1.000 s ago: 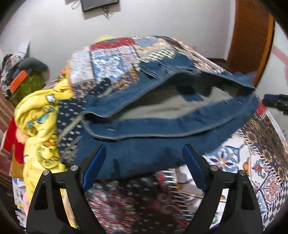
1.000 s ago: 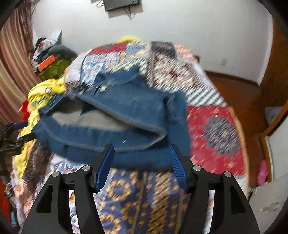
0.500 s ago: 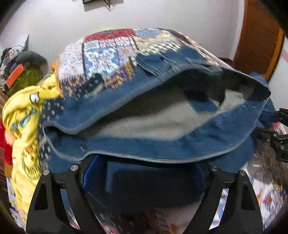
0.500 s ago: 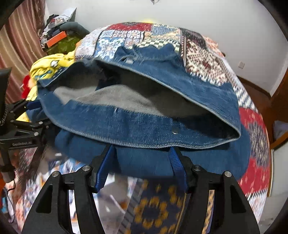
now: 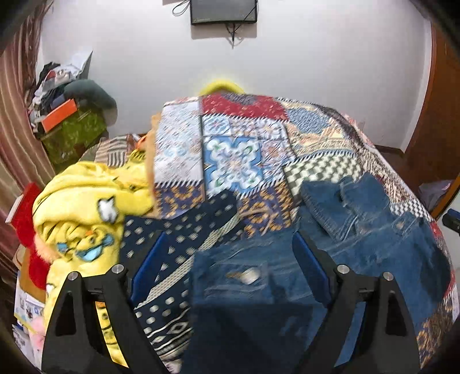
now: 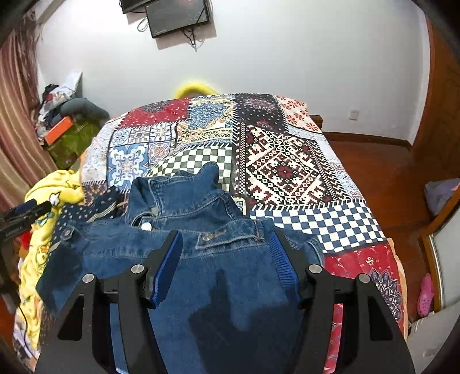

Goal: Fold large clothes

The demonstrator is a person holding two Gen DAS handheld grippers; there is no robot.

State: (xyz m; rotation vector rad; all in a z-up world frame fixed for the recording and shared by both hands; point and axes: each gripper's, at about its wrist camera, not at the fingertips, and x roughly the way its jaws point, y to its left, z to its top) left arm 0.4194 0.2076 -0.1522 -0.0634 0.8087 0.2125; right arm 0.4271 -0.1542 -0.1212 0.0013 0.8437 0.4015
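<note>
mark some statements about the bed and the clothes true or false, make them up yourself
1. A denim jacket lies on the patchwork bedspread. True.
2. The jacket's collar points toward the far wall. True.
3. A yellow blanket is heaped on the bed's right edge. False: it is on the left edge.
4. The right gripper is clamped shut on the collar. False: its fingers stand apart above the jacket, opening.
5. A dark screen hangs on the wall. True.

The denim jacket [image 6: 218, 276] is coarse, matt cloth with pale stitching. Under it, the patchwork bedspread [image 6: 290, 172] is smooth printed cloth — far right, glossy wooden floor [image 6: 382, 169].
</note>
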